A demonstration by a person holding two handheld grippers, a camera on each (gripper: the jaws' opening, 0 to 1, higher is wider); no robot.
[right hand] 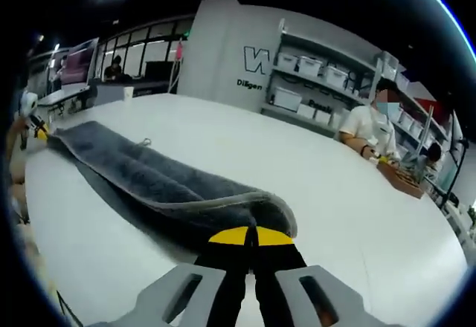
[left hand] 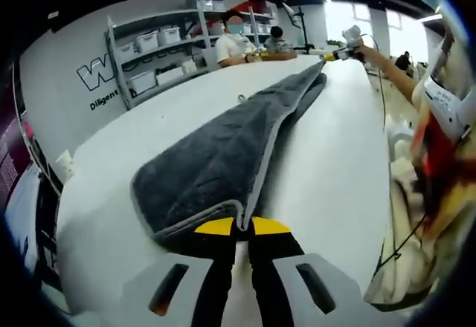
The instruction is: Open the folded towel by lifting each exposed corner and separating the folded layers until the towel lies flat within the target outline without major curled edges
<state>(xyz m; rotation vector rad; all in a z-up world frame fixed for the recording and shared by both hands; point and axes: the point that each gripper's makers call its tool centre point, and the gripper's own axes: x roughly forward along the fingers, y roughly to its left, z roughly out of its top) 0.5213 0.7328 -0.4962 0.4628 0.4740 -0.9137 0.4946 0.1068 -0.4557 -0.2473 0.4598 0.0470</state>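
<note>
Now both my left gripper (left hand: 242,227) and right gripper (right hand: 251,236) have fingers pinched shut on opposite end corners of the grey plush towel (left hand: 223,156), stretched between them over the white desk (left hand: 327,163); soft, limp, best held by its hemmed corners.

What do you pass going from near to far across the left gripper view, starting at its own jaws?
Left gripper, jaws shut on the grey towel's near end → grey towel stretching away over the white table → right gripper holding the towel's far end → seated people at the table's far edge → shelves with bins.
</note>
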